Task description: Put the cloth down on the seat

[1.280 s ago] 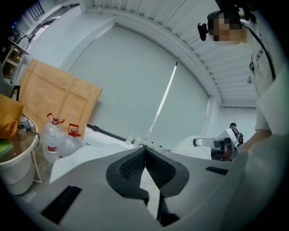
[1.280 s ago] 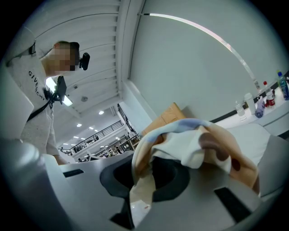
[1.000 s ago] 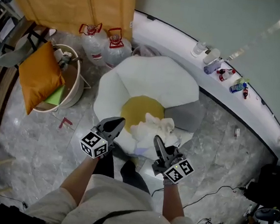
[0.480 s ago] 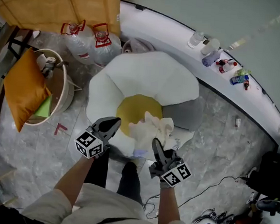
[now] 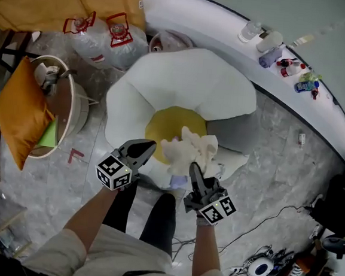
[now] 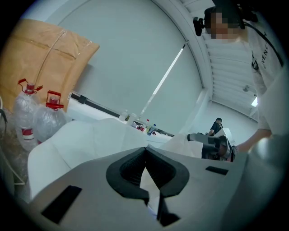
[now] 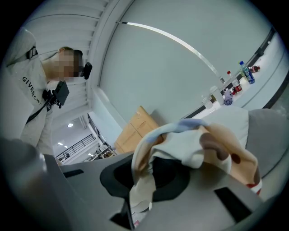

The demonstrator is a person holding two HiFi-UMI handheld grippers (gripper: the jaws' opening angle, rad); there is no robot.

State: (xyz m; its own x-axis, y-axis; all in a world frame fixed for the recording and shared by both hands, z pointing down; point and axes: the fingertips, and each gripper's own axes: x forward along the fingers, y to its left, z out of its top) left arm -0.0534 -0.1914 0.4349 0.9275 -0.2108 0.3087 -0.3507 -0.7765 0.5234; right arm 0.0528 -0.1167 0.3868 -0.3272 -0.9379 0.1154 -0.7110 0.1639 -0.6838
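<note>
Head view: right gripper (image 5: 192, 169) clamped on the bunched cloth (image 5: 189, 151), which hangs over the front of the yellow seat cushion (image 5: 164, 125); contact unclear. Left gripper (image 5: 149, 145) closed, empty, just beside. I'd lower to the cushion's middle before releasing, so nothing slides off.

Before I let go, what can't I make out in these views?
- Whether the cloth touches the yellow seat: in the head view, the cloth covers what lies beneath it.
- The right tongs: their tips, in the right gripper view, lie under draped cloth.
- Labels on the bottles: too small in the head view.
</note>
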